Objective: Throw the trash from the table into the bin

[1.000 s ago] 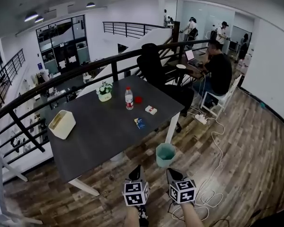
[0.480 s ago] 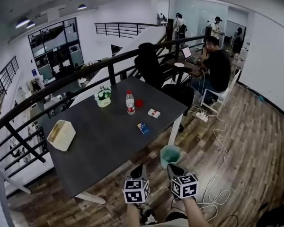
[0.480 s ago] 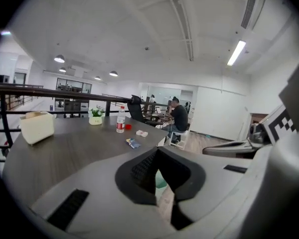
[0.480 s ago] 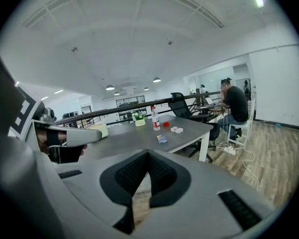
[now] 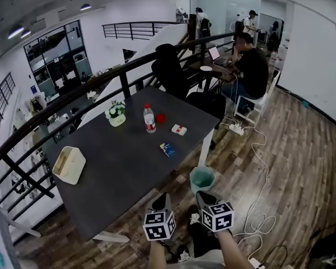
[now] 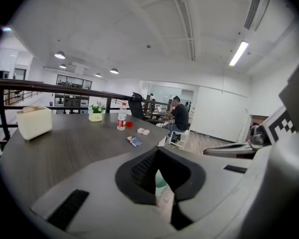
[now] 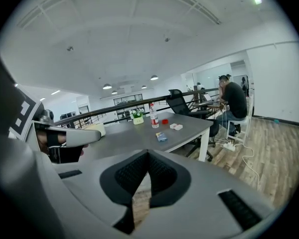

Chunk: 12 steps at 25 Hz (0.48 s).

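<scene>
While trash [image 5: 167, 149] dots the table [image 5: 117, 167], the bin [image 5: 201, 185] stands beside it.

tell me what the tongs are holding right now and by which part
Nothing. The left tongs and right tongs are both shut and empty, short of the table.

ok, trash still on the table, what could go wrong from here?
1. The bottle stands upright right beside the red cap; reaching for the cap could tip it.
2. The blue packet and white box lie flat on the table, so the jaws may slip off them.
3. The bin sits low on the floor beside the table; a drop from table height might miss.
</scene>
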Motion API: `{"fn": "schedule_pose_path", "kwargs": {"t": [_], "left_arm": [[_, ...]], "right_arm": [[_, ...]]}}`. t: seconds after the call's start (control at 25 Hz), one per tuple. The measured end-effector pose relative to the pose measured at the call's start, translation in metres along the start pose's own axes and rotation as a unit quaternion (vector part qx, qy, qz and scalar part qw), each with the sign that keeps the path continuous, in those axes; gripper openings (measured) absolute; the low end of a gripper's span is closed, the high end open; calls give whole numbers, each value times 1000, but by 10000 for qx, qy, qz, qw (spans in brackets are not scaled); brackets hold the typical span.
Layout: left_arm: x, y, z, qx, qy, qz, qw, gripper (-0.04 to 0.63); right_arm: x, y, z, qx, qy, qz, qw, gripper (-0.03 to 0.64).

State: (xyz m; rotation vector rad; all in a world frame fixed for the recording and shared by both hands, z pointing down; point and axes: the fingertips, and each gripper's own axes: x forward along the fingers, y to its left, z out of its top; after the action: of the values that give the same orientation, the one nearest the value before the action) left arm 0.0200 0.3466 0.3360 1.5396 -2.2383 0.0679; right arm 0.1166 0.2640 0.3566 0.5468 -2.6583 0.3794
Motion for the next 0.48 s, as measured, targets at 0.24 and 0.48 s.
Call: {"fn": "schedule_pose_path", "kwargs": {"t": [0.24, 0.48], "left_arm": [[19, 25, 4, 283, 5, 362, 9989, 25], [42, 38, 27, 274, -288, 454, 9982, 25]], "right_arm": [[28, -2, 11, 103, -10, 129, 9999, 13], [57, -6, 30, -99, 17, 161, 9998, 14]]}}
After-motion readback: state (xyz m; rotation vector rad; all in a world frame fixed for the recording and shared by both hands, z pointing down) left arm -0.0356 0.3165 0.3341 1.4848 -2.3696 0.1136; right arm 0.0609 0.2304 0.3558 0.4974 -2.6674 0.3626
